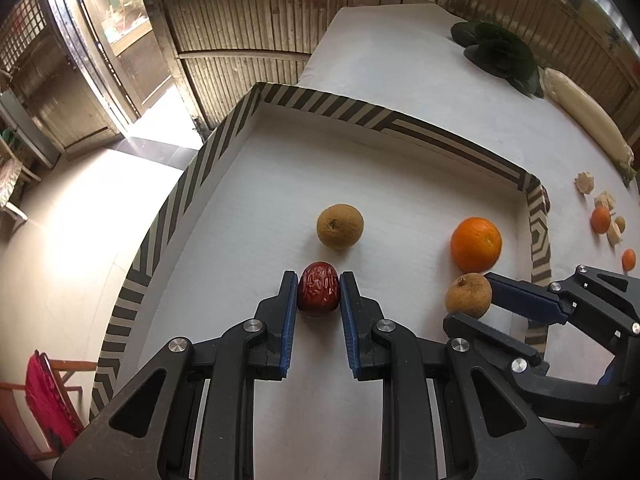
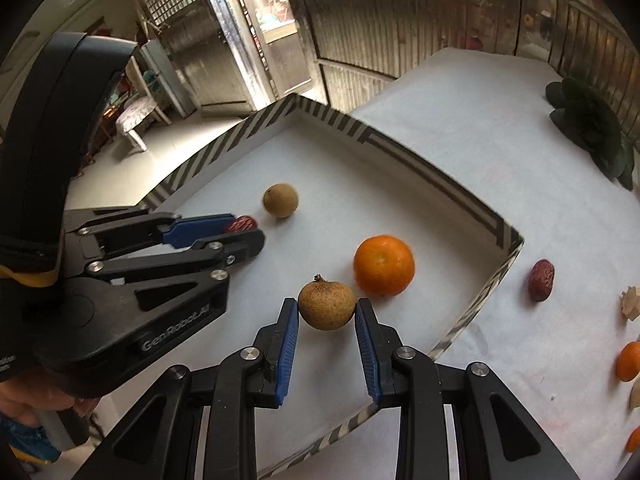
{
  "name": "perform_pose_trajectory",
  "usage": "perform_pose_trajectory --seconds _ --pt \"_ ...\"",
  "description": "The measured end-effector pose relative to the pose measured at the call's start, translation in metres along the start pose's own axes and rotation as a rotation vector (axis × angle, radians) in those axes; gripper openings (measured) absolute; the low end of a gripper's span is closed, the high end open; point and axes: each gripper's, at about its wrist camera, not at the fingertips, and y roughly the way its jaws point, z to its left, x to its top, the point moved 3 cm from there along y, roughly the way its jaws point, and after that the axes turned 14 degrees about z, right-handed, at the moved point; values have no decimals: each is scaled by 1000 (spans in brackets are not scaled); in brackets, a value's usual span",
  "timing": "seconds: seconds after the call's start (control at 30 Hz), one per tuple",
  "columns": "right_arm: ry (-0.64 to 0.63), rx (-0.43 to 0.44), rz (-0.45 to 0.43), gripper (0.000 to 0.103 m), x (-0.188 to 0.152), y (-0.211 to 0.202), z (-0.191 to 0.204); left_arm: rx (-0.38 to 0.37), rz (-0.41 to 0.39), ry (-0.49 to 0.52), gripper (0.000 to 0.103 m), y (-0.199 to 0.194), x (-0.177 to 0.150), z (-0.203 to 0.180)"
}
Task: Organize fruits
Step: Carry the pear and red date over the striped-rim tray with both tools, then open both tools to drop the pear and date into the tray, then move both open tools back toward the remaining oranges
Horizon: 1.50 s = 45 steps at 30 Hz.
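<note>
Inside the striped tray (image 1: 440,130), left gripper (image 1: 319,280) jaws pinch a red date (image 1: 318,290); right gripper (image 2: 327,307) jaws seemingly clasp a longan (image 2: 326,306).

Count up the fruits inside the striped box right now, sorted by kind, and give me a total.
Brown longans: 2, one free, one between the right gripper's jaws
Red date: 1, between the left gripper's jaws
Orange: 1
Total: 4
</note>
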Motion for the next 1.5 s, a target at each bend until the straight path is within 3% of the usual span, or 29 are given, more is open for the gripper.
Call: perform_pose_trajectory --seconds 0.2,0.27,0.33,0.93,1.5 --pt "-28 -20 7 29 0 5 8 -23 11 -28 24 1 1 3" --pt "-21 0 5 31 -2 1 7 -28 17 -36 45 0 0 5" --pt "-9 3 0 35 -4 -3 5 -30 8 -49 59 -3 -1 7" --pt "112 -35 -120 40 -44 -62 -20 -34 -89 29 60 -49 -16 -39" --pt "355 -99 -103 40 -134 -83 -113 -99 -82 223 60 -55 -22 -149"
